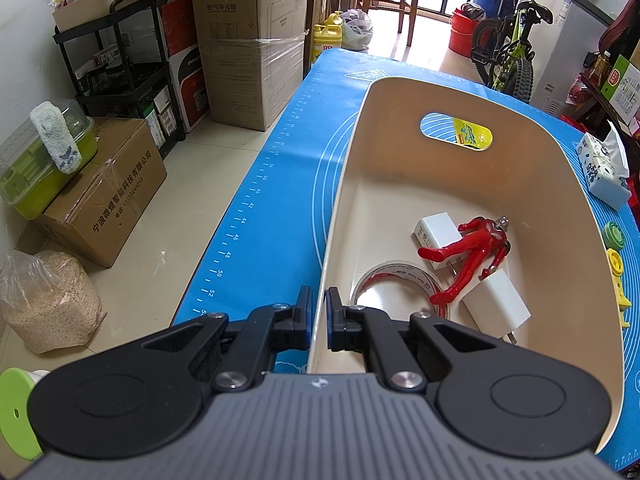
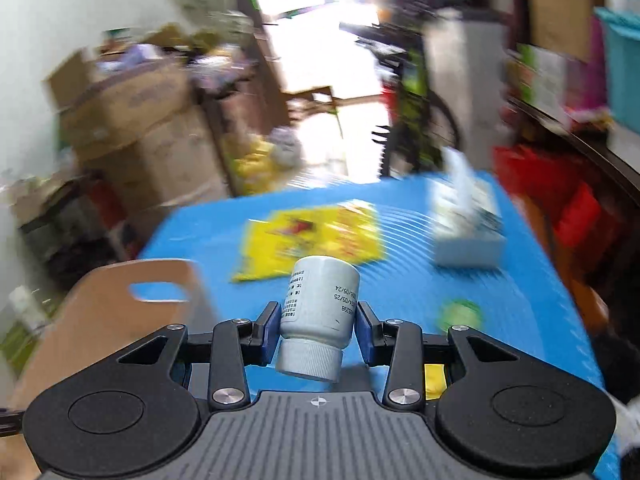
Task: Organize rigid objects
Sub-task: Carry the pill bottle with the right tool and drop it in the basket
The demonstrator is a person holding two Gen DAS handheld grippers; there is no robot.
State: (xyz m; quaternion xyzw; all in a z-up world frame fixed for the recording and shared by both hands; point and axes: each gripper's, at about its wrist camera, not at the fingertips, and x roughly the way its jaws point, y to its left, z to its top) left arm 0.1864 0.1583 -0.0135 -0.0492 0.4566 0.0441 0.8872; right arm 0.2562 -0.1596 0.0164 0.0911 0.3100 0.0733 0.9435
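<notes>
Left black two-finger gripper [image 1: 319, 312] clamped narrow on the near-left wall of the cream plastic bin [image 1: 552, 184], one finger outside, one inside. Inside the bin, near its close end: clear roll of tape with red print [image 1: 400, 280] flat on the floor, just beside a white charger block [image 1: 498, 304] with prongs toward the near wall. Across both, a red toy figure [image 1: 472, 256] lying on its side, legs over the tape, head toward the right wall. Under the figure's arm, a second white charger block [image 1: 434, 232]. Farther on, an oval handle cutout in the far wall. Outside the bin, along the right edge of the blue mat [image 1: 280, 152]: yellow plastic piece [image 1: 618, 276], green round lid [image 1: 614, 236], then a white tissue pack [image 1: 604, 172].

Right black two-finger gripper [image 2: 316, 322] closed on a white plastic pill bottle [image 2: 320, 304], held tilted, ribbed cap toward the camera, base pointing away, above the mat. Much motion blur beyond. Bin's handle end at lower left; yellow printed packet [image 2: 312, 240] mid-mat; tissue pack toward the far right corner.
</notes>
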